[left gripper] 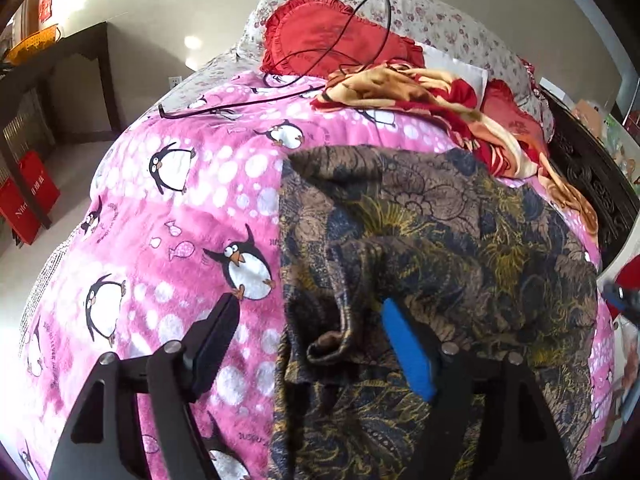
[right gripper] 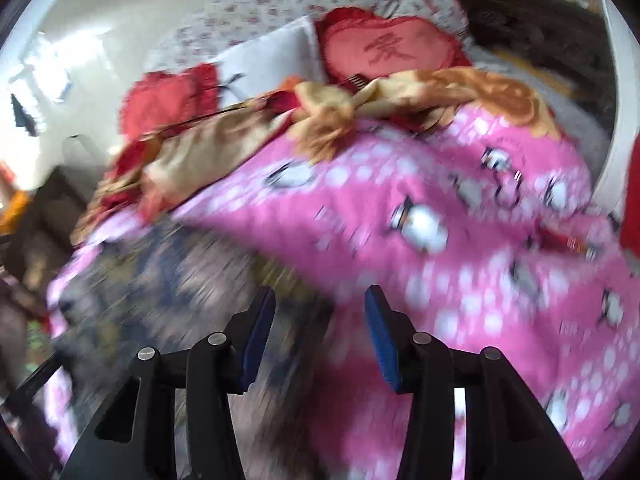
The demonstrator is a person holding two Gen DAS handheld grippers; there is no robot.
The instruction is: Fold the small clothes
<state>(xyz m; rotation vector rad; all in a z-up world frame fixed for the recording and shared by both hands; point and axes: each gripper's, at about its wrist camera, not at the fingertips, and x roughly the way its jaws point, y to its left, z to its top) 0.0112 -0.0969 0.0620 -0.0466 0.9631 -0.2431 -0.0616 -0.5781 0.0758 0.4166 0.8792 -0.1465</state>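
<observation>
Both tools gape with nothing between their jaws: the left gripper (left gripper: pixel 308 304) straddles a raised fold of the brown patterned garment (left gripper: pixel 440 240), while the right gripper (right gripper: pixel 320 296) is blurred. It seems to be mid-fold; next, pinch that ridge. The garment lies on a pink penguin blanket (left gripper: pixel 180 220), with red cushions (left gripper: pixel 332 36) beyond.

Brown, navy and yellow floral garment (left gripper: pixel 440 240), pink penguin-print blanket (left gripper: pixel 180 208), red ruffled cushion (left gripper: pixel 320 36)
</observation>
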